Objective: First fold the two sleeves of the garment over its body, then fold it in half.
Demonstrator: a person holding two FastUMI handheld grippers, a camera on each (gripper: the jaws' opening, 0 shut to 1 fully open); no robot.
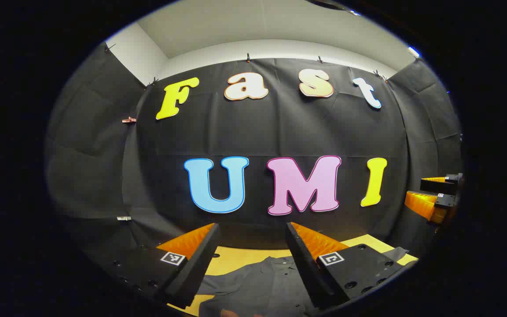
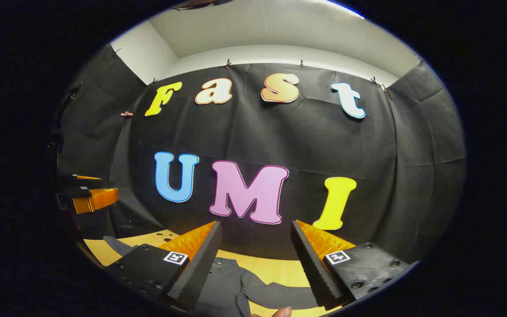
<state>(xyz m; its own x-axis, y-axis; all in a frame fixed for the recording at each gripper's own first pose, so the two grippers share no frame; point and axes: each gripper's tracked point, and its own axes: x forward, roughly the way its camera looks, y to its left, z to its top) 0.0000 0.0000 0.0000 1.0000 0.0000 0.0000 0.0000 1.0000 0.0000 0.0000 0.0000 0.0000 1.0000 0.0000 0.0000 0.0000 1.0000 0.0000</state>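
Grippers, left (image 1: 252,253) and right (image 2: 255,251), hover spread above garment (image 1: 262,281).

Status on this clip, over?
Left tongs and right tongs open, raised, holding nothing. Grey fabric button-up garment flat on yellow wooden table, sleeves unfolded. Nothing blocking.

No words, numbers or brand names can be read on the tools or the cloth goods. The only signs are small square black-and-white coded markers, patterns rather than letters. In the left gripper view, one marker (image 1: 173,258) and another (image 1: 331,258) sit on the left gripper (image 1: 251,229), flanking the grey garment (image 1: 258,281). In the right gripper view, two like markers (image 2: 175,257) sit on the right gripper (image 2: 257,226), above the garment.
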